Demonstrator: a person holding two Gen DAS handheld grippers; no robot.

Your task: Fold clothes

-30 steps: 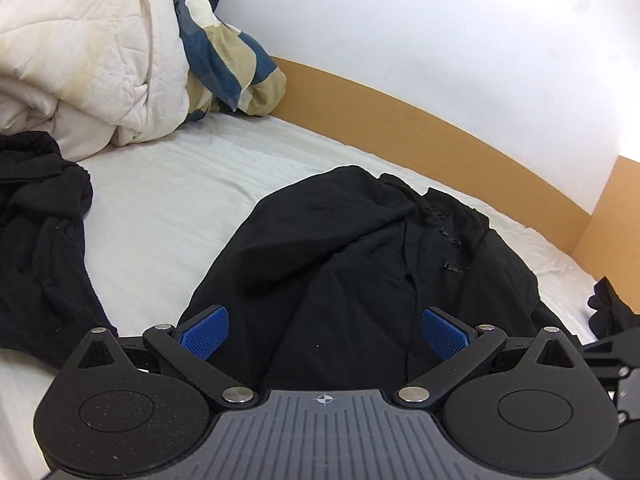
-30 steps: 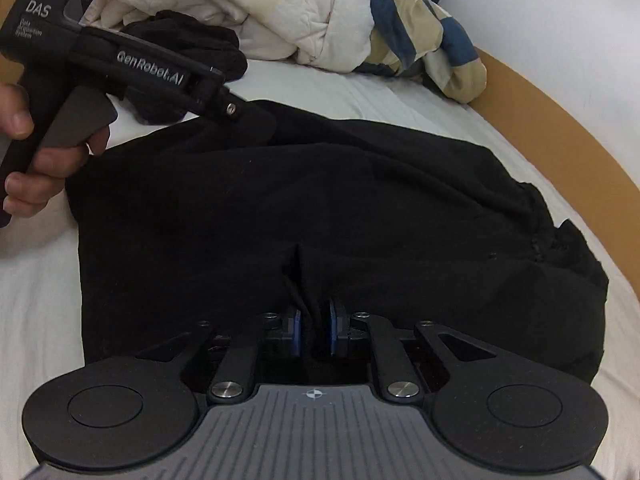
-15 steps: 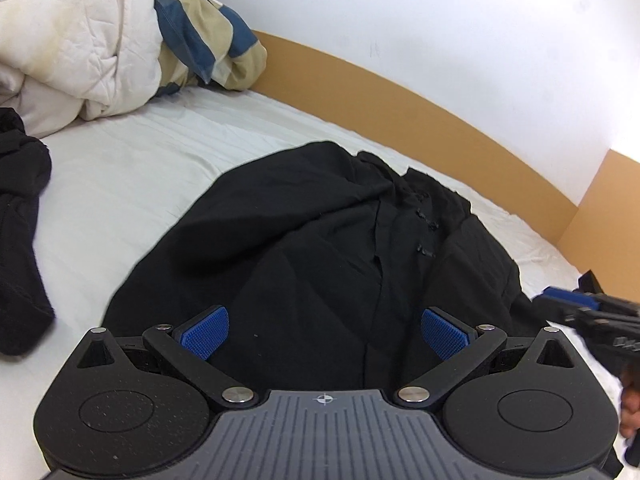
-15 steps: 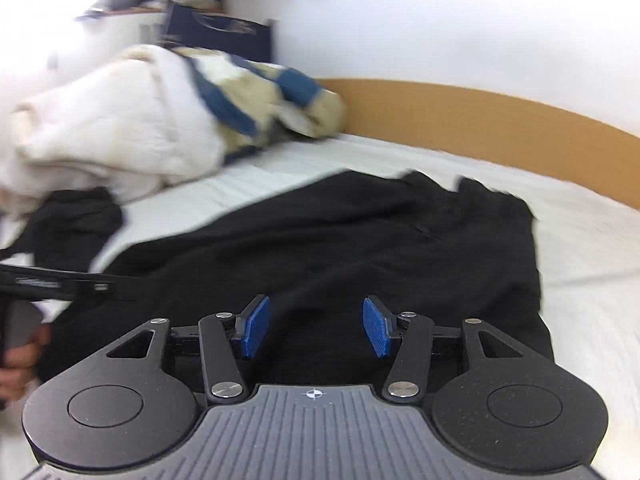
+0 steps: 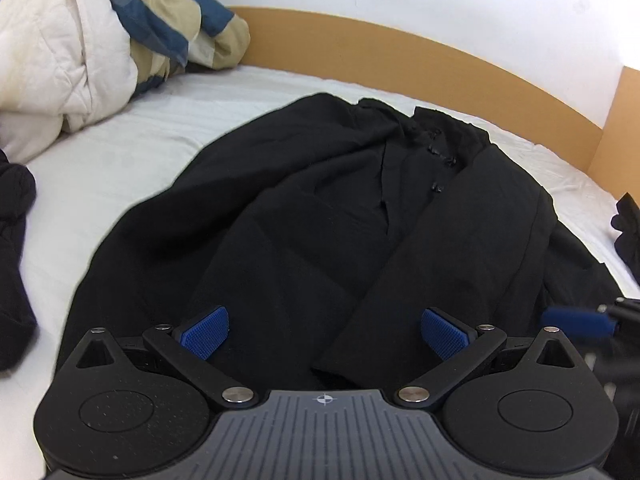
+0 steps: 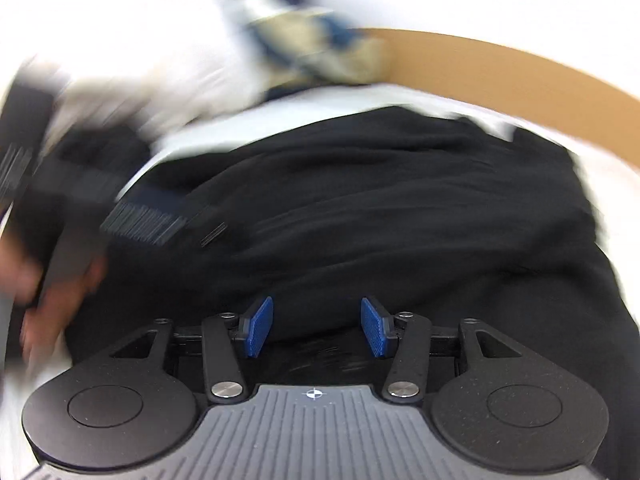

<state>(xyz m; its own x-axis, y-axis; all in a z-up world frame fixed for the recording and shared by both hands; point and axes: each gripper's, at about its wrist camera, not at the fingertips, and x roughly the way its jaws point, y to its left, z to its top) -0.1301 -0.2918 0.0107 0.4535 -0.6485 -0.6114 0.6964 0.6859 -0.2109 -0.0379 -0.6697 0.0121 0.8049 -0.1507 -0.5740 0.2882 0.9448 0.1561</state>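
Note:
A black buttoned garment (image 5: pixel 340 208) lies spread on the white bed sheet (image 5: pixel 132 152), partly folded over itself. My left gripper (image 5: pixel 324 332) is open and empty just above its near hem. My right gripper (image 6: pixel 316 326) is open and empty over the same garment (image 6: pixel 400 208); this view is motion-blurred. The right gripper's blue pad shows at the right edge of the left wrist view (image 5: pixel 576 320). The left gripper and the hand holding it show blurred at the left of the right wrist view (image 6: pixel 100 216).
A crumpled white duvet (image 5: pixel 60 52) with a blue-and-tan patterned cover (image 5: pixel 180 36) is piled at the far left. Other black clothes lie at the left edge (image 5: pixel 14 268) and right edge (image 5: pixel 626 228). A brown bed frame (image 5: pixel 420 60) runs along the white wall.
My right gripper let go of the garment's hem and opened, then swung quickly. My left gripper stayed open and moved right, centring over the garment.

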